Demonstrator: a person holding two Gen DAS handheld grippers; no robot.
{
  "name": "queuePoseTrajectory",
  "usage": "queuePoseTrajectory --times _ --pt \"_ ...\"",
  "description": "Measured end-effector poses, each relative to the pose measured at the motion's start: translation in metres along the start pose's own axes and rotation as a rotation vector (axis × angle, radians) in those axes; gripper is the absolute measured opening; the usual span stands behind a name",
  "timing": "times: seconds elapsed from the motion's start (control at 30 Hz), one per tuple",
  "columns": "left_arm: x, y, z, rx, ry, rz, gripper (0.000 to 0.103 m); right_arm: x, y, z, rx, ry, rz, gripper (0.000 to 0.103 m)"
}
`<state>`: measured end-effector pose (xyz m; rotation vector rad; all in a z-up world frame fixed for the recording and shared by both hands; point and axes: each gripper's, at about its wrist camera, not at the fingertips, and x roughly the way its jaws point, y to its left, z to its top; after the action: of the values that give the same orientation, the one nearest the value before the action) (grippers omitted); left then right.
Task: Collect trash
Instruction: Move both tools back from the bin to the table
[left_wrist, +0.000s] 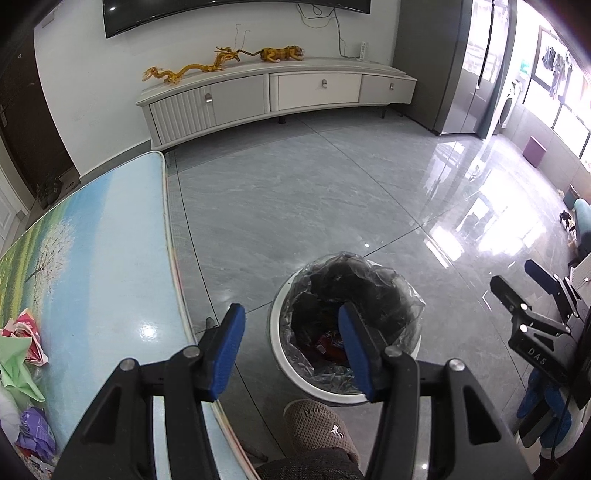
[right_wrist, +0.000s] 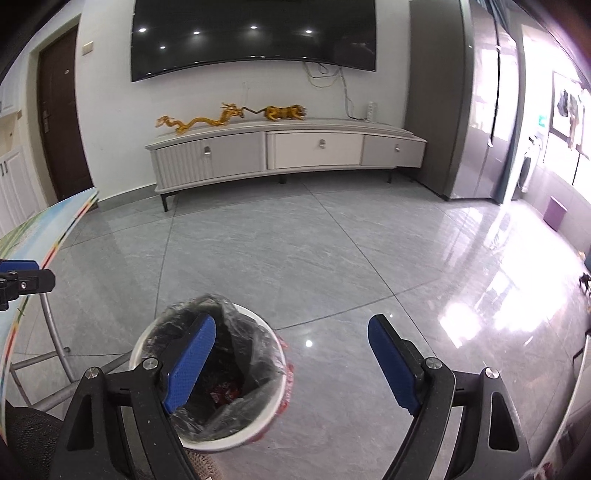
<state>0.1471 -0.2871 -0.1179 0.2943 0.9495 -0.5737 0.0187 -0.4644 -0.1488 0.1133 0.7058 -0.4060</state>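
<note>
— What have you got in the grippers?

— Nothing. My left gripper (left_wrist: 291, 343) is spread wide, its blue pads (left_wrist: 229, 350) well apart with only air between them. My right gripper (right_wrist: 291, 363) is wide open too, and bare.

— Where's the bin?

— Just below me on the floor. In the left view the bin (left_wrist: 280, 365) sits at five o'clock from the frame's middle, its mouth half hidden behind my right-hand finger. A clear liner (left_wrist: 391, 284) is draped over the white rim, and red wrappers (left_wrist: 328, 341) lie at the bottom. My slipper (left_wrist: 319, 428) is at six o'clock, just beside the bin.

— And the trash that's left?

— On the table (left_wrist: 107, 236), at about eight o'clock in the left view: a pile of crumpled trash (left_wrist: 22, 369) in green, red and purple at the near left edge, well apart from the bin.

— From the right side?

— The bin sits at seven o'clock, under my left-hand finger. The table edge shows at nine o'clock, with the left gripper's tip in front of it.

— Farther out?

— Grey floor (right_wrist: 295, 240), then at twelve o'clock a cabinet (right_wrist: 284, 151) with a gold dragon (right_wrist: 199, 120) on top, under a dark TV (right_wrist: 255, 33).
</note>
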Motion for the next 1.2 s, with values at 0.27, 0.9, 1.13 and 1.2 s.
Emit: queuePoseTrajectory --times 0.27,0.9,1.13,1.2 --pt "-0.007 -0.006 -0.001 0.010 -0.023 0.003 0.051 -0.022 -0.037 -0.019 0.063 0.014 -0.076 0.084" --pt "-0.080 0.024 -0.003 -0.029 -0.202 0.036 0.051 -0.094 -0.029 0.005 0.066 -0.089 -0.056 0.088" --pt "-0.109 0.072 -0.024 -0.119 -0.235 0.085 0.051 -0.097 0.029 0.012 0.000 -0.105 0.019 0.088" --pt "-0.114 0.085 -0.032 -0.142 -0.236 0.098 0.051 -0.098 0.045 0.011 -0.023 -0.106 0.043 0.088"
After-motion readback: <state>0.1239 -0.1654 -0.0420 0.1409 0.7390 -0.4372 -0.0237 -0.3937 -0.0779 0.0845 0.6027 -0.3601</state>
